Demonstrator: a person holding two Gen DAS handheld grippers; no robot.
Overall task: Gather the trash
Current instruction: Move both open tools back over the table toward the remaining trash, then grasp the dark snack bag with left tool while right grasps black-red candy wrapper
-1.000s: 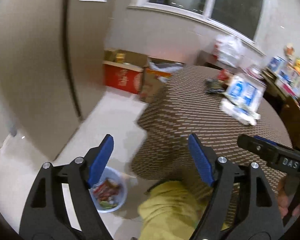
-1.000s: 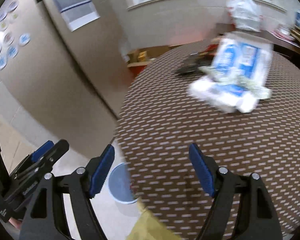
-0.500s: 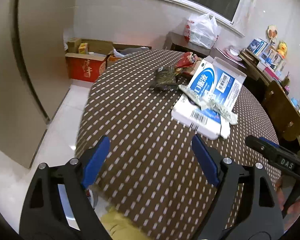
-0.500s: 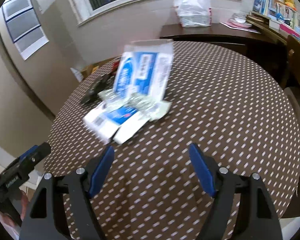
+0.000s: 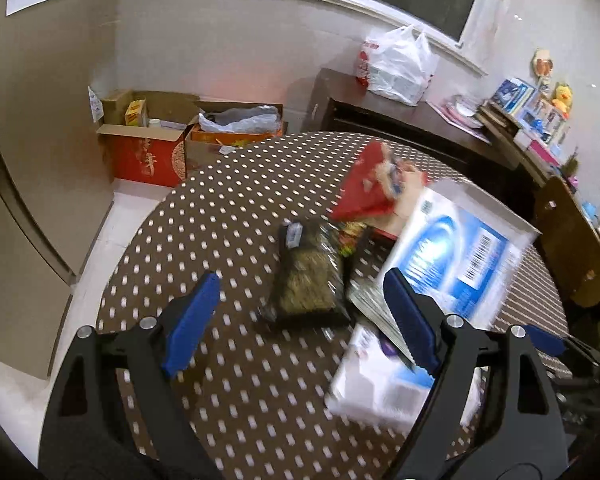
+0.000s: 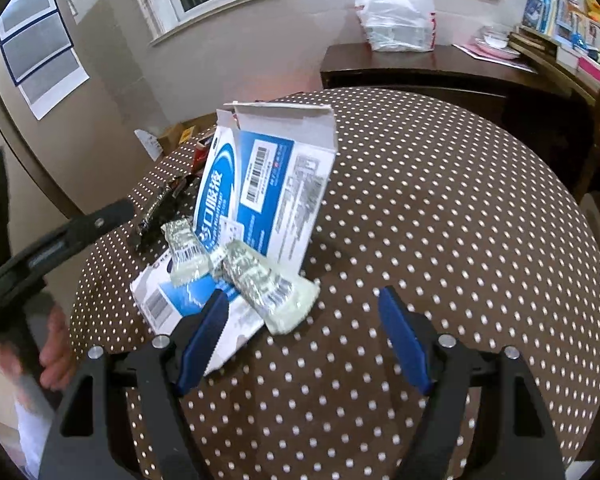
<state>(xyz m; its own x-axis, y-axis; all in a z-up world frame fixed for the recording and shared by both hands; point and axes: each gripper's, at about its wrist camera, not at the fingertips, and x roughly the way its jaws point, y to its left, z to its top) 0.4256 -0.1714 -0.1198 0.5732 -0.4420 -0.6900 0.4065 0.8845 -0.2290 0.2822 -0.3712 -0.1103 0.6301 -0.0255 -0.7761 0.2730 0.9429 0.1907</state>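
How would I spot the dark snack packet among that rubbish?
Start at the round table with the brown dotted cloth. Left of the tall blue-and-white box lies the dark snack packet. It is flat, glossy black-and-olive, unlike the red wrapper behind it.

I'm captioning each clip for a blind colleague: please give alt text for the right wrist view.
The open right gripper, holding nothing, hovers over a round table in a brown dotted cloth. Ahead lie an opened blue-and-white carton, a flattened box and silver foil wrappers. The left gripper enters at left.
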